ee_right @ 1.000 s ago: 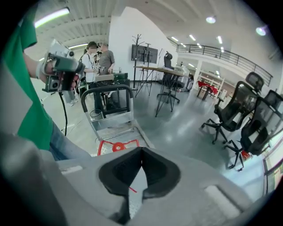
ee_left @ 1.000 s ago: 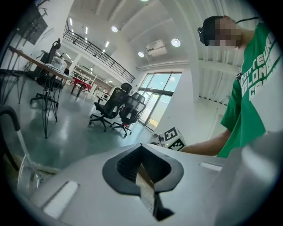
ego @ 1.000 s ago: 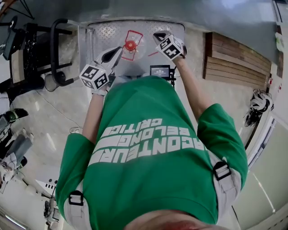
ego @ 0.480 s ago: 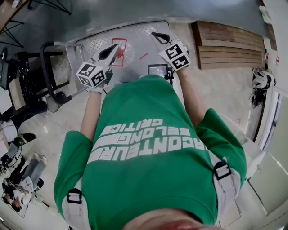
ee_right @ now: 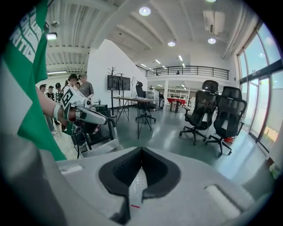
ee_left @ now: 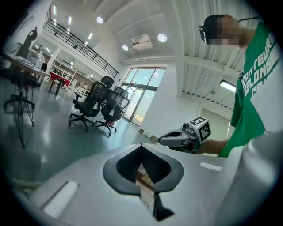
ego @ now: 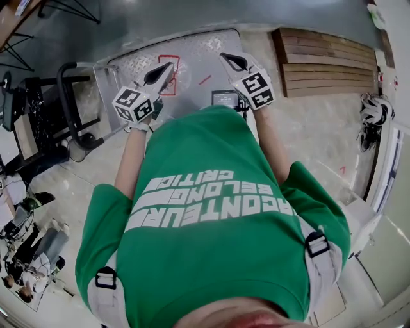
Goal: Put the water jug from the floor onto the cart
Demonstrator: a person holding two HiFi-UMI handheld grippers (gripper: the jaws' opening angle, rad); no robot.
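Left tool (ego: 165, 69), right tool (ego: 228, 59), closed above cart (ego: 198, 46)

A large, bright hall with white walls (ee_right: 101, 62) and a glossy grey floor (ee_right: 168, 132). Round lights (ee_right: 144, 11) dot the high ceiling. Tall windows (ee_left: 141, 95) fill one side, and black office chairs (ee_right: 201, 110) stand near them. A railed balcony (ee_right: 190, 70) runs along the far end, with a high table (ee_right: 141, 103) on the floor below it. Elsewhere, wooden boards (ego: 327, 51) lie side by side on the floor.
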